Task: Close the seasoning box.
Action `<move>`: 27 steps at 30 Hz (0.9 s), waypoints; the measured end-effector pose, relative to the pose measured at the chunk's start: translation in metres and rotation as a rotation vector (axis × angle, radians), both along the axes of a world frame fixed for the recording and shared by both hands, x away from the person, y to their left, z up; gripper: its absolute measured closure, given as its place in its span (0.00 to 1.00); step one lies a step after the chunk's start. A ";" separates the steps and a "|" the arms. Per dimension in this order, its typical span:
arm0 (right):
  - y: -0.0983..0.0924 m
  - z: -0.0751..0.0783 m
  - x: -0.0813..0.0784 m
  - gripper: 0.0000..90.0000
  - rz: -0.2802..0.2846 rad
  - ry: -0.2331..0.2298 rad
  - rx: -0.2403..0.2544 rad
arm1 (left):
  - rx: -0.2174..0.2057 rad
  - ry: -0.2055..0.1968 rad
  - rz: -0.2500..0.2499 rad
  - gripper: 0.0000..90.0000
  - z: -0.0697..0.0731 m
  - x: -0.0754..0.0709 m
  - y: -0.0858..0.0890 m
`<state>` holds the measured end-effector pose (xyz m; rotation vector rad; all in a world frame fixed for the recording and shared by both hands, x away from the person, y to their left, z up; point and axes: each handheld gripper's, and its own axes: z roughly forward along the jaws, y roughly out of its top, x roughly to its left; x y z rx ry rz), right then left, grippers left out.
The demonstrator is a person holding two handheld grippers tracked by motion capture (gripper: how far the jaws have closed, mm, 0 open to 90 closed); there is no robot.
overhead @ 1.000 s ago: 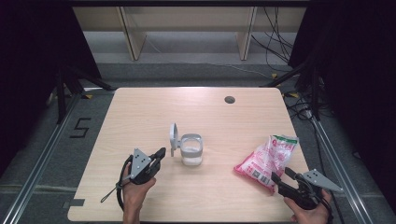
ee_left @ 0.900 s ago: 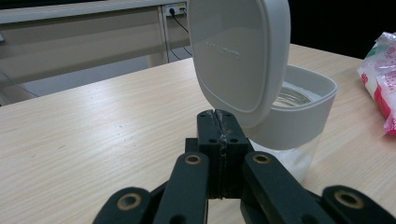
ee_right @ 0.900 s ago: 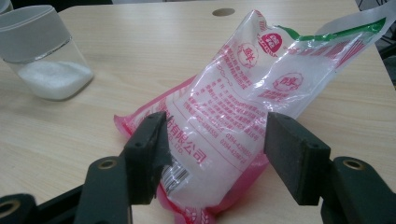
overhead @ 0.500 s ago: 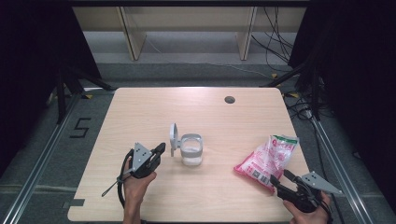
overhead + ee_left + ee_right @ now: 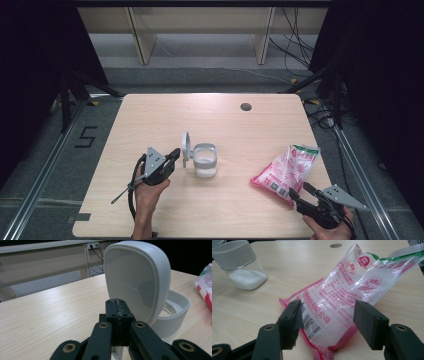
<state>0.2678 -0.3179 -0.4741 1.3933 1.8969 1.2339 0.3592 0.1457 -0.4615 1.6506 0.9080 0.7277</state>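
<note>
- Plainly, the main hazard sits with the left gripper [image 5: 173,155]: its fingers [image 5: 119,315] are pressed together with nothing between them, just beside the raised hinged lid [image 5: 136,277] of the white-rimmed container [image 5: 205,161], which stands near the middle of the tabletop [image 5: 150,115]. A careless nudge there could, I judge, swing the lid down or tip the container, and the white granules [image 5: 247,278] in its clear bottom would scatter.
- The right gripper [image 5: 325,322] has its fingers spread wide on either side of the near end of the pink-and-clear bag [image 5: 286,170], which lies flat close to the tabletop's right edge. No contact with the bag can be made out on either finger.
- Closing on that end could pinch only loose film; the bag looks soft and heavy with white contents, so it may sag, slip out, or slide toward the right edge when lifted.
- If the green-trimmed far end is open, which I cannot tell, lifting from the near end could spill it.
- Against the frame a second ago, the right gripper has drawn a little nearer the tabletop's near edge; the left gripper, container and bag sit where they were.
</note>
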 end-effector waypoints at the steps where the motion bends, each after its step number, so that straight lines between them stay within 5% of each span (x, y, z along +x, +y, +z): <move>1: 0.002 0.000 0.000 0.45 -0.006 0.006 0.010 | 0.005 -0.001 0.000 0.99 0.001 0.000 0.000; 27: 0.004 -0.001 -0.001 0.45 -0.001 -0.011 -0.001 | 0.021 -0.017 -0.038 0.98 0.006 0.001 -0.015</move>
